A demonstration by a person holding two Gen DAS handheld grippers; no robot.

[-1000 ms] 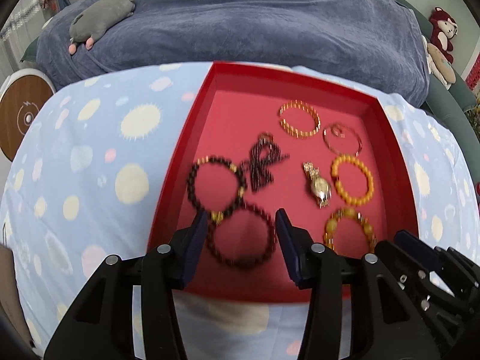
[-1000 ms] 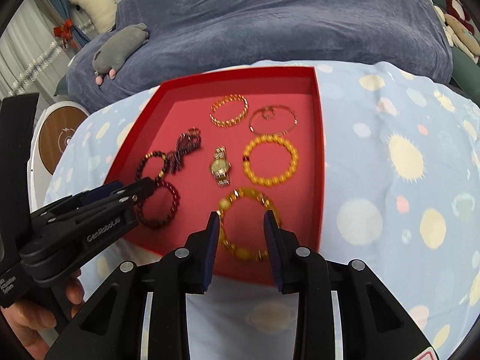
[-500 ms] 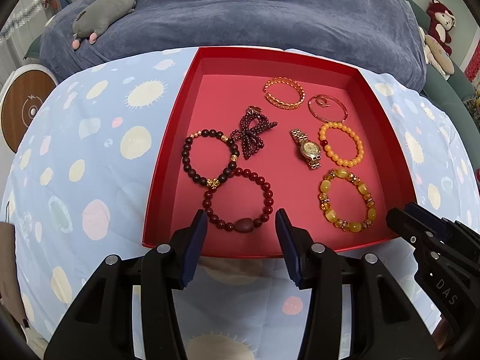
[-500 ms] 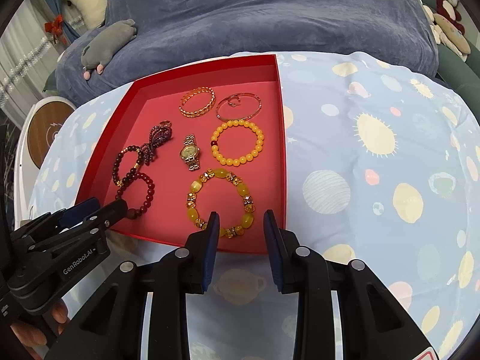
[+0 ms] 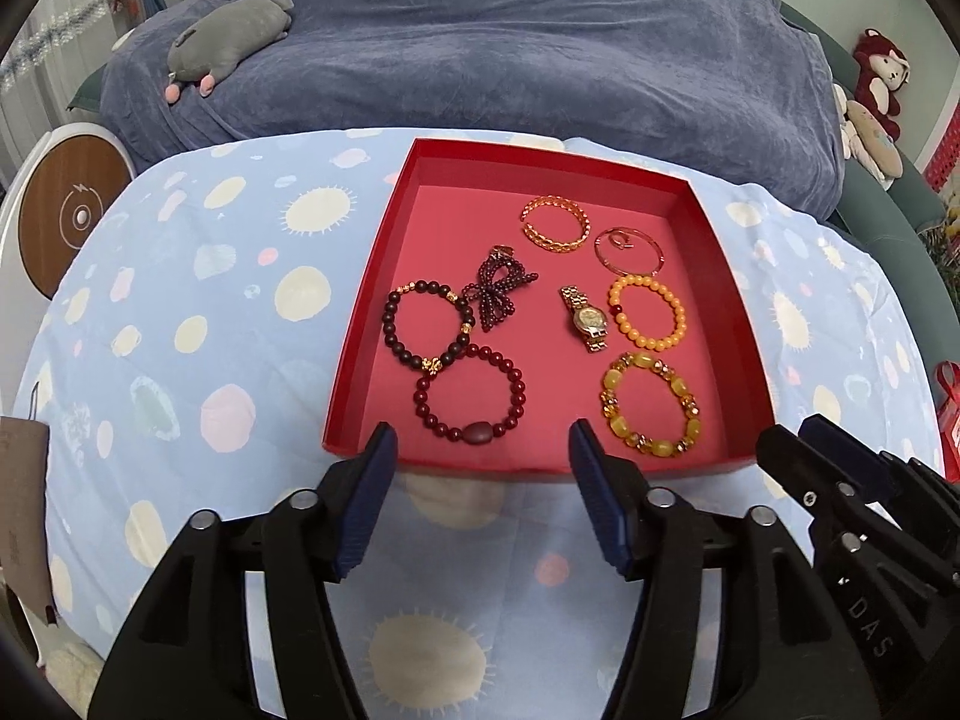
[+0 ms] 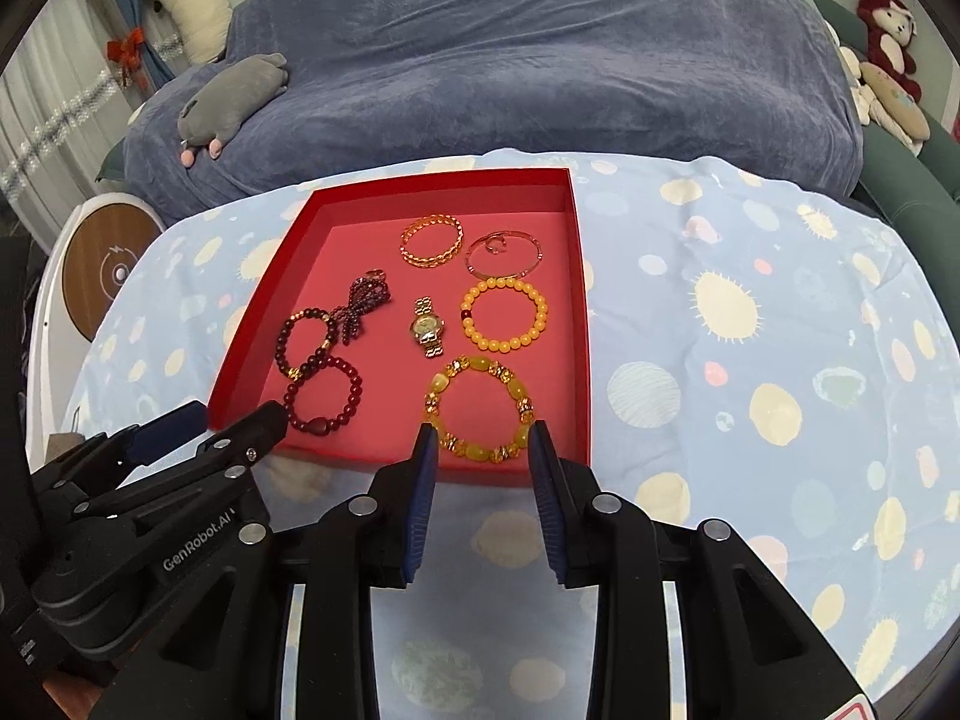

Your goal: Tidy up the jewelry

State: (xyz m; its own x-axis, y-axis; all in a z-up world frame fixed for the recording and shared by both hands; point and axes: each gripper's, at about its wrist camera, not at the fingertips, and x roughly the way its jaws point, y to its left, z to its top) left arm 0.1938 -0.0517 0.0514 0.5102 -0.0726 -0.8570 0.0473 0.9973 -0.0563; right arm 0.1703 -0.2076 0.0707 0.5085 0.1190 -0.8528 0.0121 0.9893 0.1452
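Note:
A red tray point(image 5: 363, 312) on the spotted blue cloth holds several bracelets and a gold watch point(image 5: 588, 318). Nearest its front edge lie a dark red bead bracelet point(image 5: 477, 433) and a yellow amber bracelet point(image 5: 657, 449). My left gripper point(image 5: 481, 438) hangs over the cloth just before the tray's front edge, in line with the dark red bracelet. Its jaws are opening and nothing is between them. My right gripper point(image 6: 483, 438) hovers in front of the amber bracelet point(image 6: 474, 450). Its jaws are opening too, narrower and holding nothing. Each gripper also shows at the edge of the other's view.
A blue-grey blanket heap point(image 5: 510, 48) rises behind the tray with a grey plush toy point(image 5: 228, 36) on it. A round white and wood device point(image 5: 66, 222) stands at the left. Plush toys point(image 5: 879, 75) sit at the far right. Spotted cloth point(image 6: 750, 360) spreads right of the tray.
Both grippers have drawn back and up from over the tray to the cloth in front of it. Both pairs of jaws stand wider. The jewelry lies where it was.

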